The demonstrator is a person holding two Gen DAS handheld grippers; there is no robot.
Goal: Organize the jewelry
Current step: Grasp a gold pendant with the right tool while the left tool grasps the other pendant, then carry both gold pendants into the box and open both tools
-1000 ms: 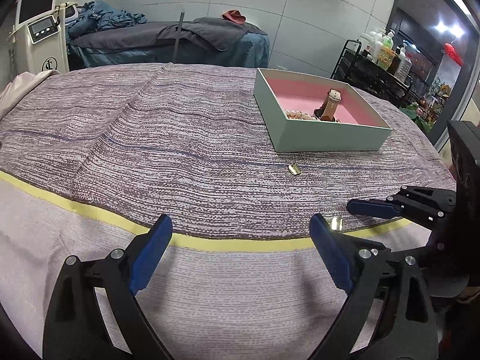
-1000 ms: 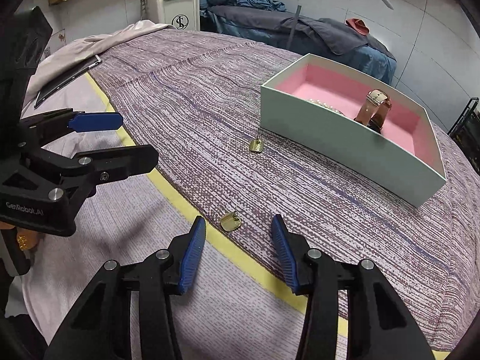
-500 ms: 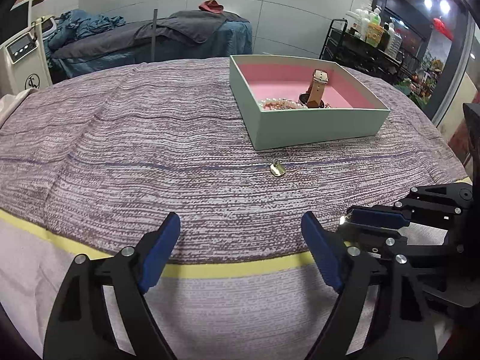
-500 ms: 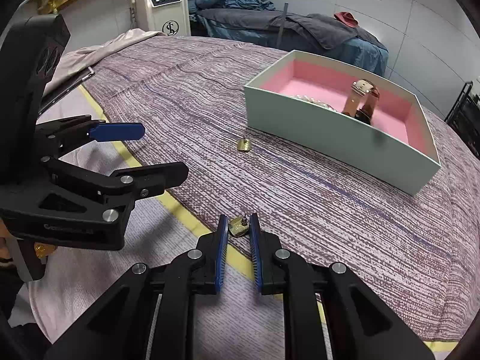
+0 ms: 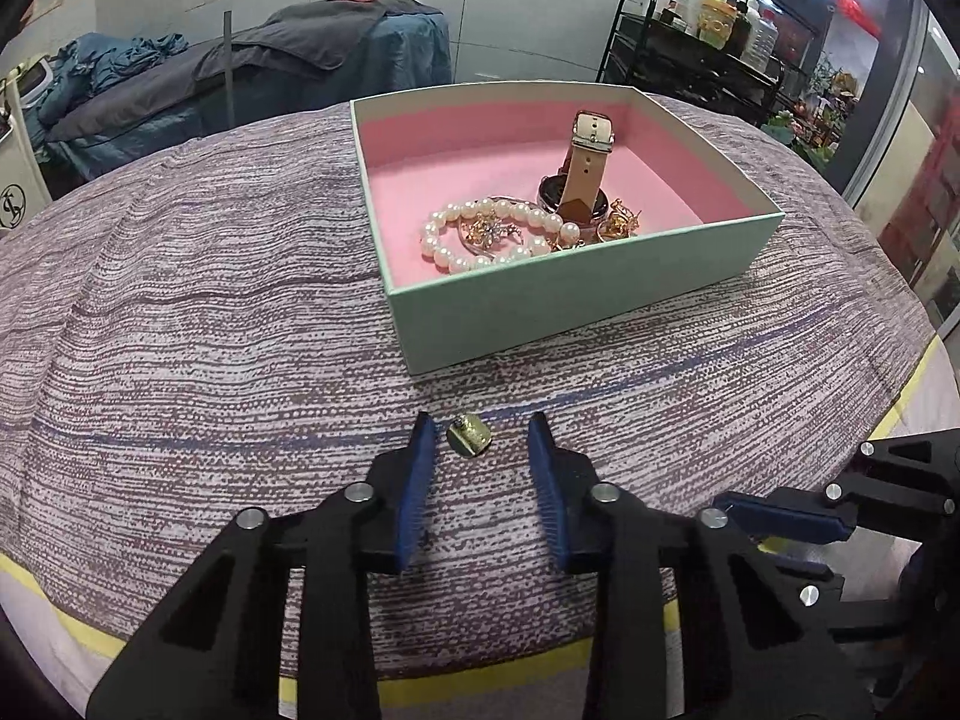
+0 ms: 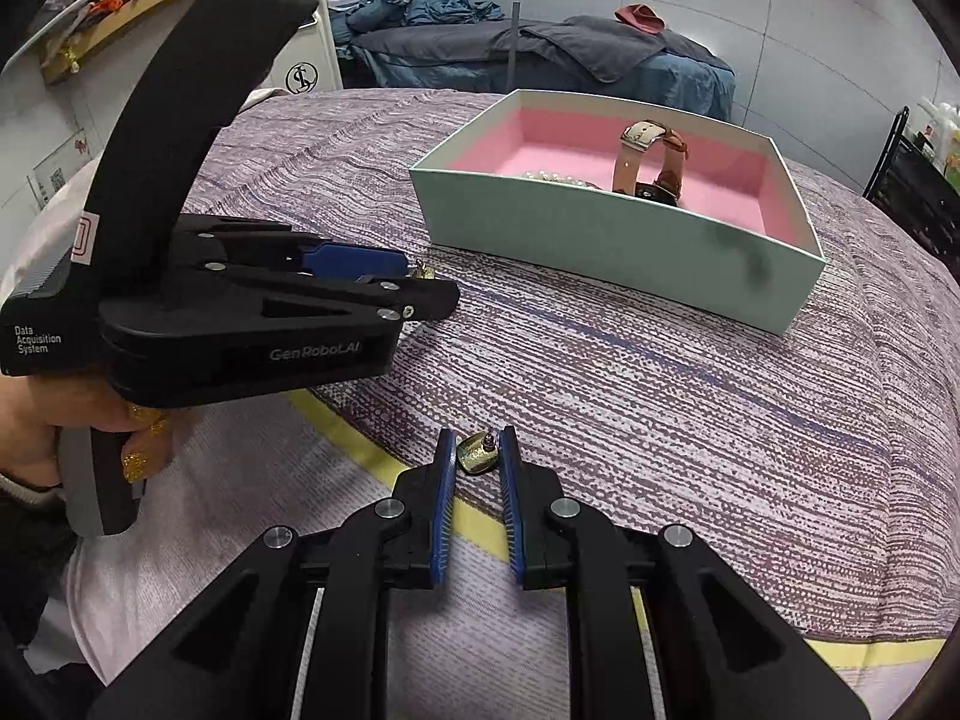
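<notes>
The left gripper (image 5: 480, 438) has just been closing around a small gold earring (image 5: 468, 435) lying just before the box (image 5: 576, 300); its pads are not yet pressing. The right gripper (image 6: 477, 461) is pinching a second earring (image 6: 476, 453) at the yellow stripe (image 6: 354, 450). Both studs are now set for dropping in. The cloth (image 5: 210, 360) is looking nubby and woven, the box is showing pink foam lining, and pearls (image 5: 480, 237) are lying round and glossy beside a leather-strapped watch (image 5: 579, 180).

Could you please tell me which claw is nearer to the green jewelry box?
Left. The left claw sits just before the jewelry box, around an earring; the right claw is farther back at the yellow stripe.
</notes>
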